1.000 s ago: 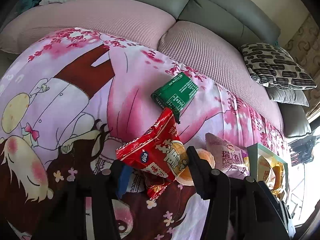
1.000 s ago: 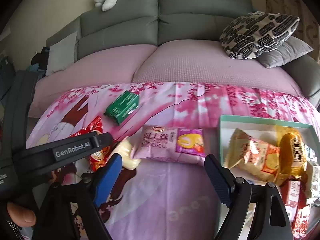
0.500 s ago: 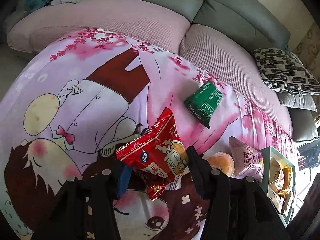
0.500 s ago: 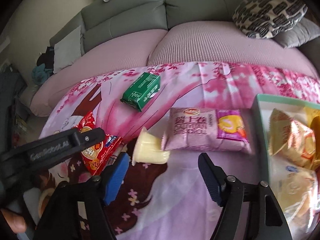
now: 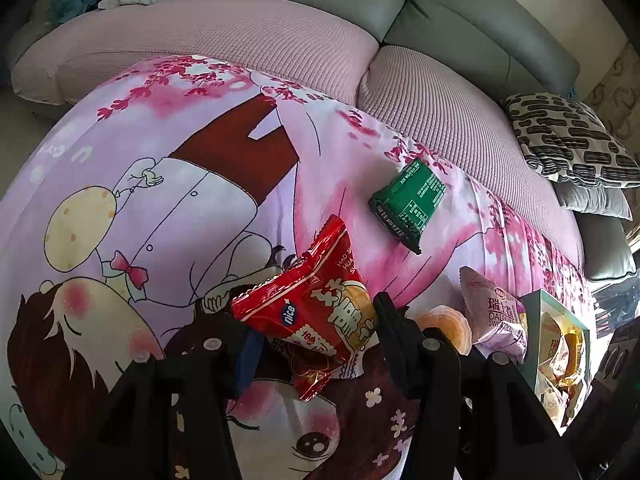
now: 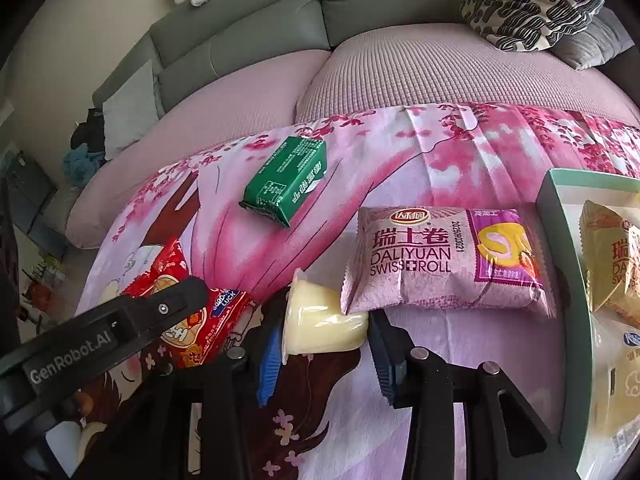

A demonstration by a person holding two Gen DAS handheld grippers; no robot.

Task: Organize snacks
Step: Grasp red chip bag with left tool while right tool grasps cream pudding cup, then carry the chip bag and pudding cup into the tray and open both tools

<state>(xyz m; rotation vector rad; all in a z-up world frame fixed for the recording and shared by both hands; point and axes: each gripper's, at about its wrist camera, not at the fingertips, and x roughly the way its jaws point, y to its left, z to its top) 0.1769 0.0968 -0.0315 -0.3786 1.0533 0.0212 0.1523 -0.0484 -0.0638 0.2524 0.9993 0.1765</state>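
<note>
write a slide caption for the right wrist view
Right hand-held gripper closing around a pudding cup beside a pink snack pack.

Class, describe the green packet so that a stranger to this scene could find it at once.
Start at the pink cartoon blanket spread before the grey sofa. Near its far edge lies the green packet, alone, beyond the purple Swiss roll pack. It is the only green, block-shaped wrapper.

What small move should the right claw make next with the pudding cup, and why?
Probably finish closing, then lift. The right claw has just been closing around the pudding cup, which lies on its side between the pads beside the purple Swiss roll pack; firm contact is unclear.
</note>
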